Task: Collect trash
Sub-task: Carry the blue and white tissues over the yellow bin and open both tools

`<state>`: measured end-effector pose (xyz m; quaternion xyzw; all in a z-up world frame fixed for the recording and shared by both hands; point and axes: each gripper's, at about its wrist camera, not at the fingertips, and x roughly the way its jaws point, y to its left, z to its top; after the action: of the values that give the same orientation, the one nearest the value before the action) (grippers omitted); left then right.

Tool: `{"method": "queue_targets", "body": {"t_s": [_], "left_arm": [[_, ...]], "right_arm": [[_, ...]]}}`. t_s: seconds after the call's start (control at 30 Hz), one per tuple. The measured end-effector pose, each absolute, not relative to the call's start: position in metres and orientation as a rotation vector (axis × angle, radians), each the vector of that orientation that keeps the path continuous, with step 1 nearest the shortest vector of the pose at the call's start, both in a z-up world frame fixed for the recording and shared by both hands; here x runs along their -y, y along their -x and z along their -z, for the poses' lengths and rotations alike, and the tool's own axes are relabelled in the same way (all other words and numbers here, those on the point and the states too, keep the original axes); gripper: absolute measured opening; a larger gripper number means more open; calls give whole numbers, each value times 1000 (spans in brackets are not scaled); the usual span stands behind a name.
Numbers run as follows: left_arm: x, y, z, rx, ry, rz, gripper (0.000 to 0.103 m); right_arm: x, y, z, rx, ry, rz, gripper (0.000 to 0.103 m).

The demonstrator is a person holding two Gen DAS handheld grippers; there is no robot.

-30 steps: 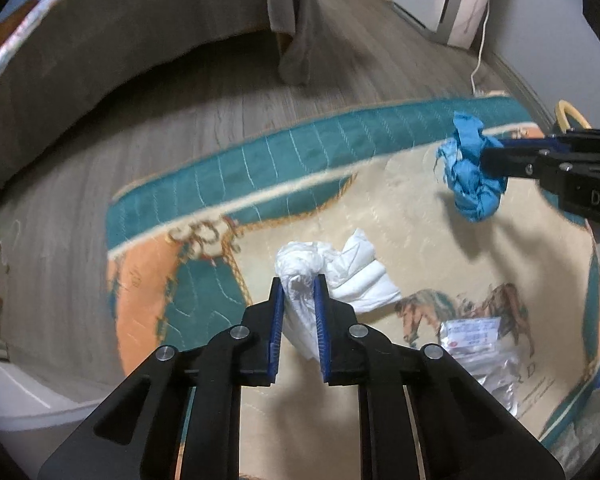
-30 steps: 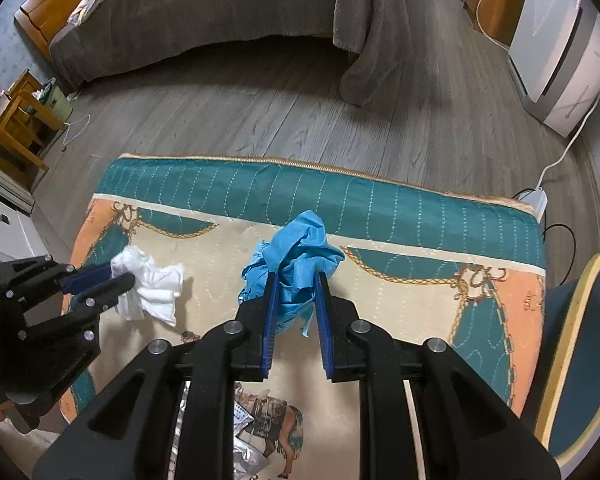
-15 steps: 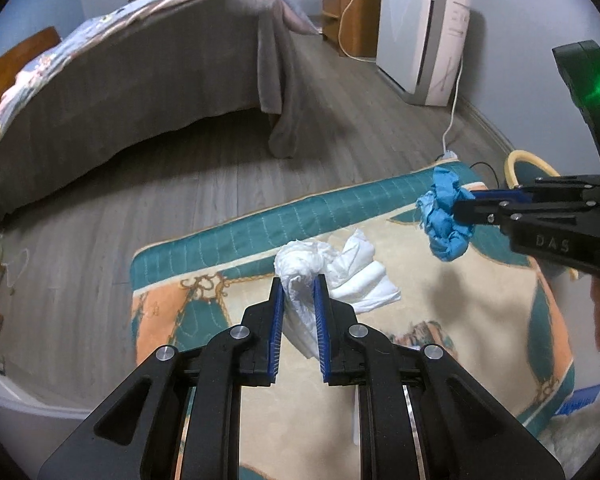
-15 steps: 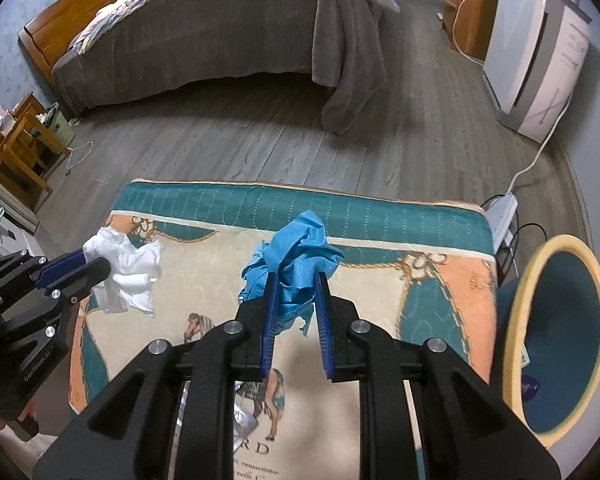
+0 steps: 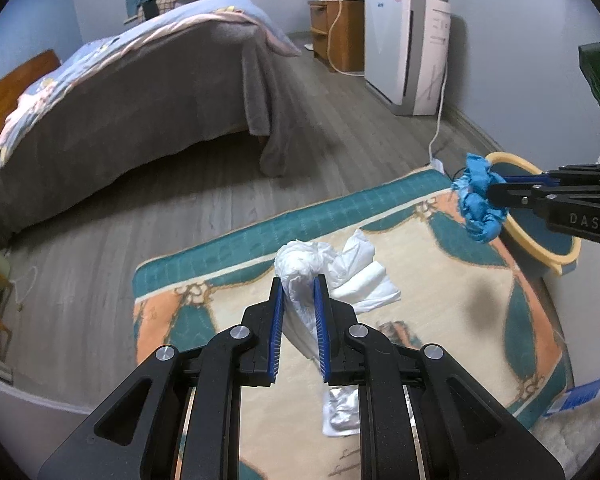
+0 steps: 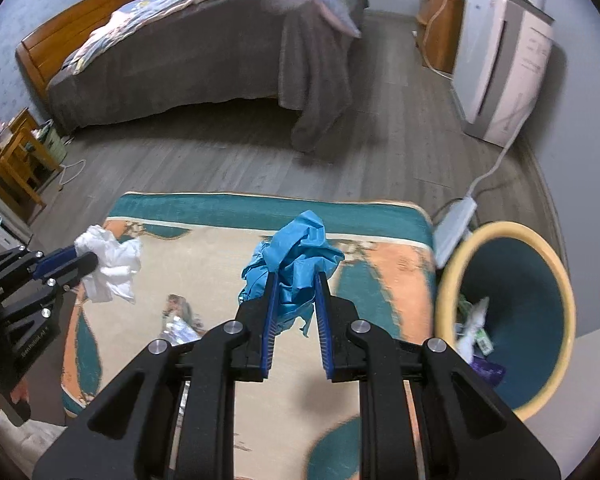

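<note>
Both grippers have come up off the mat since a second ago, each carrying its wad along, and far more of the bedroom shows behind them. The left gripper (image 5: 296, 284) has its blue pads pinched tight on a crumpled white tissue (image 5: 320, 272), which bulges above the fingertips and fans out to the right, hanging clear above the mat. The right gripper (image 6: 296, 280) is clamped just as firmly on a scrunched blue glove (image 6: 296, 252), with a loose flap dangling down between the jaws. From the left camera that glove (image 5: 478, 200) now sits in front of the bin's rim, where earlier it hung over the mat's middle.

Below them lies the patterned mat (image 6: 204, 256), cream in the centre with teal and orange borders. A silver foil wrapper (image 5: 340, 408) is still lying on it, under the left gripper. Off the mat's right edge stands the bin (image 6: 556, 276), yellow-rimmed and dark teal inside, with scraps of rubbish (image 6: 476, 332) already at its bottom. A white power strip (image 6: 454, 228) lies on the floor just beside it, its cable running up to a tall white appliance (image 6: 500, 64) against the wall. Further back, across the grey wood floor (image 6: 204, 152), is a bed (image 6: 204, 40) draped in a grey blanket.
</note>
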<state>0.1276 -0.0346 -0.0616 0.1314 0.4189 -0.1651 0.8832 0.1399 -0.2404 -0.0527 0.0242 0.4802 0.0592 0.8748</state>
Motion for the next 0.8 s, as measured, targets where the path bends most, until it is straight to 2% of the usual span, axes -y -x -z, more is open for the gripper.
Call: {"method": "queue_targets", "body": {"t_s": [0.8], "left_arm": [[155, -129, 76, -869, -354, 470, 16]], "right_arm": [[362, -121, 66, -1011, -176, -1, 18]]}}
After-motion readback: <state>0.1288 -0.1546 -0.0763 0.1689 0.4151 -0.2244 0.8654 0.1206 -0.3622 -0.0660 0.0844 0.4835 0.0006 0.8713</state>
